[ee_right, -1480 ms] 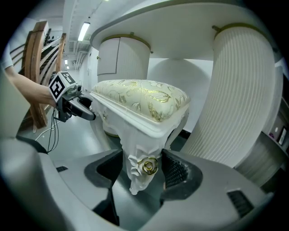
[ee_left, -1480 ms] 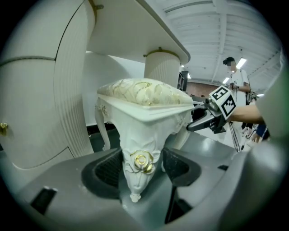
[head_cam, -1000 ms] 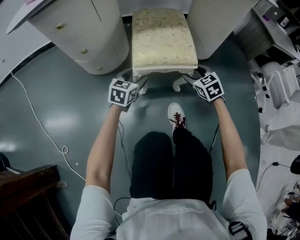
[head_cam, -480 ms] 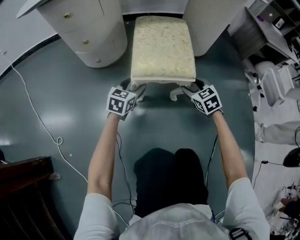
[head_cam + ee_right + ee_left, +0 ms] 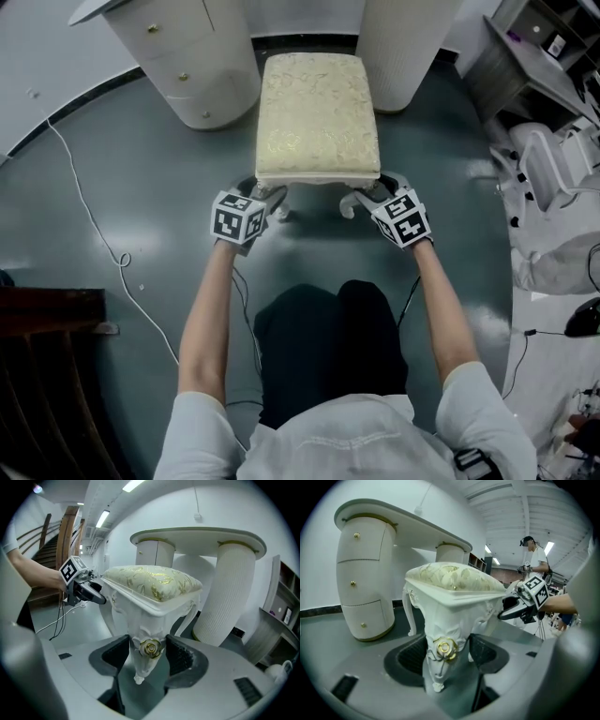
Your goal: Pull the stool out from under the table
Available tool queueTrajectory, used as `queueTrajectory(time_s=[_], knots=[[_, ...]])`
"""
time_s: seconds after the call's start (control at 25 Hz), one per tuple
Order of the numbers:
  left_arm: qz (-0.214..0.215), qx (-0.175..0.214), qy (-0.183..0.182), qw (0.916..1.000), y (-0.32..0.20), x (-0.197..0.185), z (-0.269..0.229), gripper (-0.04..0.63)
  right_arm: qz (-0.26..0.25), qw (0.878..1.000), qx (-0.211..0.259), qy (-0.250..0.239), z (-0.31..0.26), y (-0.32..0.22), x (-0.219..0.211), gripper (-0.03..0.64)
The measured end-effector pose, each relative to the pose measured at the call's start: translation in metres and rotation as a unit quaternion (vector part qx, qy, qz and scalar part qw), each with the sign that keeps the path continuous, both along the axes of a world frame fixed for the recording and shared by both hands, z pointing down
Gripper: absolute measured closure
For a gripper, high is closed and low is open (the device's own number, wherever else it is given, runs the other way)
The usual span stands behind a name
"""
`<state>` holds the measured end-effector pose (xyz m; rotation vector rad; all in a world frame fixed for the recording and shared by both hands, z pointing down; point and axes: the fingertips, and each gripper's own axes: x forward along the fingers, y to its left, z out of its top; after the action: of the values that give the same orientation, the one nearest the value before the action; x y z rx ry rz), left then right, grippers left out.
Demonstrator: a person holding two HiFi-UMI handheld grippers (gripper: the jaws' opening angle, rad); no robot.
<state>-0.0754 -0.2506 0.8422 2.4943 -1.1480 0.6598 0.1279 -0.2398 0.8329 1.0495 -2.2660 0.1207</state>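
The cream upholstered stool with carved white legs stands on the grey floor, its seat almost wholly out from between the white table's two pedestals. My left gripper is shut on the stool's front left leg, both pads against the leg beside its gold rose. On the front right leg my right gripper is shut in the same way. In the left gripper view the gripper straddles its leg; the right gripper view shows that gripper doing likewise.
The ribbed right pedestal flanks the stool. A white cable loops over the floor at left. Dark wooden furniture sits bottom left, and white equipment crowds the right. A person stands in the background.
The stool has slid out from under the table toward me, with both grippers holding its front legs and moving back together. My forward foot has drawn back.
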Motion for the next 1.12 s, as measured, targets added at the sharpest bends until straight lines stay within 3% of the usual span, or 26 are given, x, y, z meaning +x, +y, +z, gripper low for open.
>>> queueTrajectory(time_s=[0.36,0.64,0.88,1.0,1.12], knots=[[-0.018,-0.003,0.005,0.9998,0.058,0.007,0.003,0.310,-0.015,1.000,0.004,-0.006,0.002,0.049,0.006,0.357],[-0.048,-0.005,0.009,0.9988,0.081,-0.006,0.009,0.308,-0.046,0.998,0.005,0.034,0.002,0.068,0.017,0.357],[-0.077,0.048,-0.024,0.9956,0.104,-0.058,-0.014,0.324,-0.010,0.999,0.030,0.034,-0.019,0.087,0.072,0.359],[-0.105,0.095,-0.038,0.9892,0.104,-0.081,-0.051,0.428,0.017,0.997,0.064,0.024,-0.052,0.077,0.094,0.405],[-0.094,0.146,-0.044,0.9838,0.103,-0.085,-0.098,0.515,0.032,0.993,0.110,0.003,-0.096,0.065,0.100,0.479]])
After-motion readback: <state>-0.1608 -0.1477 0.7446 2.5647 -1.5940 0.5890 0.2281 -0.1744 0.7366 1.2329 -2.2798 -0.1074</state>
